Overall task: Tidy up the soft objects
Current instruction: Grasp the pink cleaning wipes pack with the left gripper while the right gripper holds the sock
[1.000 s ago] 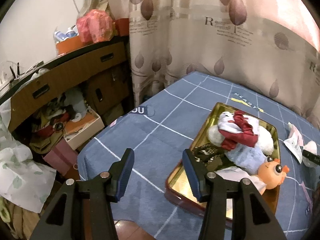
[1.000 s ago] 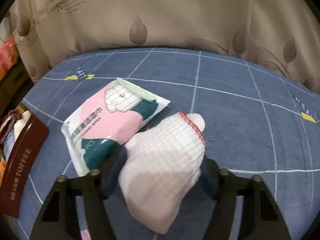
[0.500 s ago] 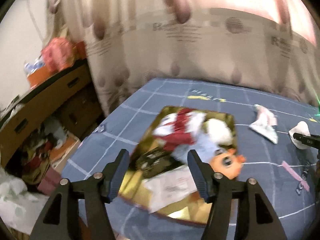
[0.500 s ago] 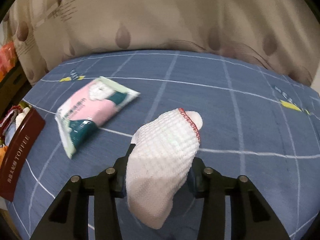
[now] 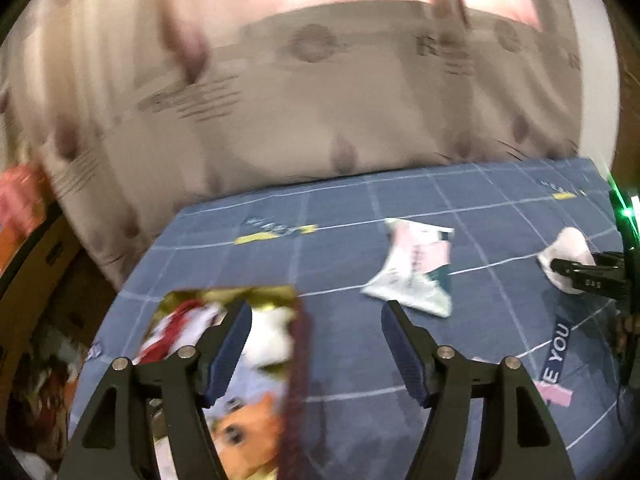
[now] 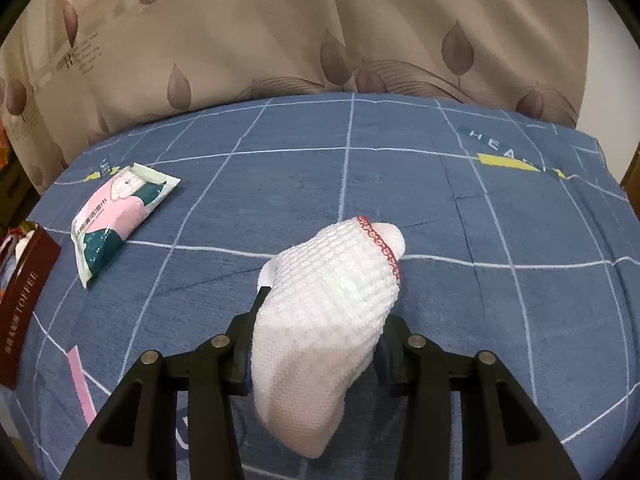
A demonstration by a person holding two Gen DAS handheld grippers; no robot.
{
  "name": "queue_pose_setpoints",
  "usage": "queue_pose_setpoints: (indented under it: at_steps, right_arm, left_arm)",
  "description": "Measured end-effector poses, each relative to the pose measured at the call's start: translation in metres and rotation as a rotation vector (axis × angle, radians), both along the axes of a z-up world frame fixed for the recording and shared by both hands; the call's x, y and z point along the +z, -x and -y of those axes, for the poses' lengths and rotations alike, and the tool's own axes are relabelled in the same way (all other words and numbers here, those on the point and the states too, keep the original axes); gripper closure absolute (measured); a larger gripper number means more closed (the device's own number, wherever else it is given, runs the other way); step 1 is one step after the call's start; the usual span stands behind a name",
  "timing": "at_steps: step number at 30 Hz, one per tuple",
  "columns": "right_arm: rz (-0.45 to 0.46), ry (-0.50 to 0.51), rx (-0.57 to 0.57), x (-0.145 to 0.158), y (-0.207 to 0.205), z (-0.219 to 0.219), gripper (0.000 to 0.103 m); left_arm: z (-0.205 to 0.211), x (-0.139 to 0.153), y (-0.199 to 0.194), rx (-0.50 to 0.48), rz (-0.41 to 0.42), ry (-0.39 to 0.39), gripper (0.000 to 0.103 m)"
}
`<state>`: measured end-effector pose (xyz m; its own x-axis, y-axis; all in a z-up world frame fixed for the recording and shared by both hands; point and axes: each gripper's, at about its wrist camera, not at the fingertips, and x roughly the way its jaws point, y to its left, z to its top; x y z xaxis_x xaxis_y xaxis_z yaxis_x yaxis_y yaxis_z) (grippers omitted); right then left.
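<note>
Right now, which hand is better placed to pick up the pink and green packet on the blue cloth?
Left. The left tongs are empty, jaws opening, with the packet just ahead. The right tongs already grip the white sock.

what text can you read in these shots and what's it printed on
"TOFFEE": side of the dark red tin.
"HEA", cut off: blue bedsheet.
"E YOU": same bedsheet, left wrist view.
Large "R": curtain; its smaller lines are unreadable.
Pink and green packet: print too small.

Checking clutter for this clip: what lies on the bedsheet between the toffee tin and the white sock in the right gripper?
The pink-and-green packet lies between the tin and the sock, plainest in the right wrist view; otherwise bare sheet.
</note>
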<state>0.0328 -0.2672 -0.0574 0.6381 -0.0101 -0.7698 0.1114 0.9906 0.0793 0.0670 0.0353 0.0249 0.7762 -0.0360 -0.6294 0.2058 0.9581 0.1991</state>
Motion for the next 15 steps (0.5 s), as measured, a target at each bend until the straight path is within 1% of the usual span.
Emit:
queue_pose_setpoints:
  at_steps: [3, 6, 9, 15]
  right_arm:
    - [0.002, -0.016, -0.001, -0.001, -0.001, 0.002, 0.061]
    - [0.001, -0.022, 0.0, -0.003, -0.001, 0.003, 0.061]
    - [0.0, -0.039, 0.001, -0.004, -0.001, 0.005, 0.06]
    - [-0.001, -0.035, 0.004, -0.004, 0.0, 0.004, 0.059]
  left_arm:
    - [0.028, -0.011, -0.02, -0.058, -0.046, -0.044, 0.033]
    - [0.05, -0.021, -0.039, -0.088, -0.08, -0.078, 0.033]
    - [0.065, -0.032, -0.058, -0.107, -0.121, -0.082, 0.033]
    - [0.089, -0.05, -0.09, -0.137, -0.167, -0.112, 0.032]
